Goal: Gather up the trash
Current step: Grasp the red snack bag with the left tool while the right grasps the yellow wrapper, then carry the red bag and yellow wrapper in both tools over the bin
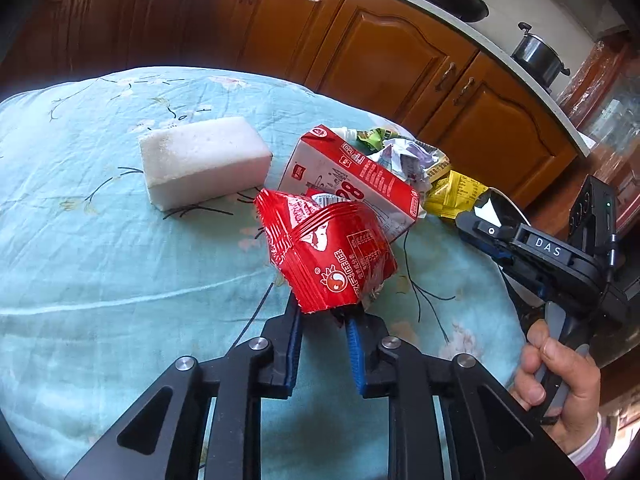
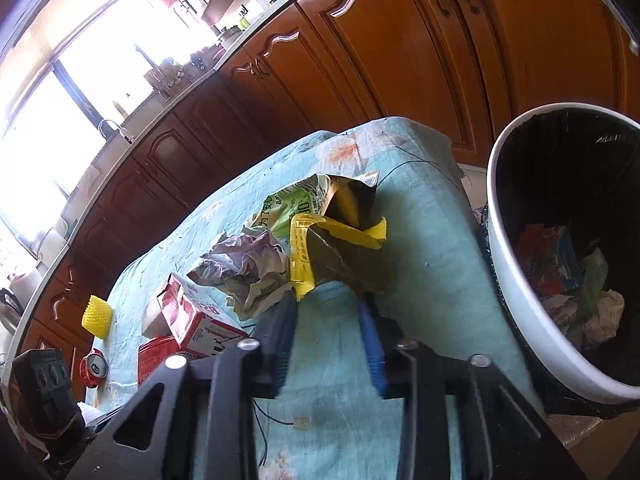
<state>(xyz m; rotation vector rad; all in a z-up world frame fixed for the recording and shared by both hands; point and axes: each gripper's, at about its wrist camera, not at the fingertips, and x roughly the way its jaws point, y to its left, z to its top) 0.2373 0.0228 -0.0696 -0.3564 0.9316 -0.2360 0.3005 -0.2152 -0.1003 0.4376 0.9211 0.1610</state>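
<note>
Trash lies piled on the table (image 1: 100,240) ahead of both your grippers. Your left gripper (image 1: 322,314) has the red snack wrapper (image 1: 328,248) pinched by its lower edge between the tips of its fingers, jaws nearly closed, the wrapper standing up beyond the fingertips. Just past it sits the red-and-white carton (image 1: 352,176), and to the left of that a white sponge block (image 1: 204,160). Beyond the carton are crumpled paper (image 1: 404,156) and a green packet (image 1: 374,138).

Your right gripper (image 2: 328,300) has the yellow wrapper (image 2: 336,256) at its fingertips; the jaws stand moderately apart and the wrapper's lower edge hides the tips, so you cannot tell whether it is gripped. To the right of those fingers stands the white bin (image 2: 516,276), black-lined, with scraps already inside.
</note>
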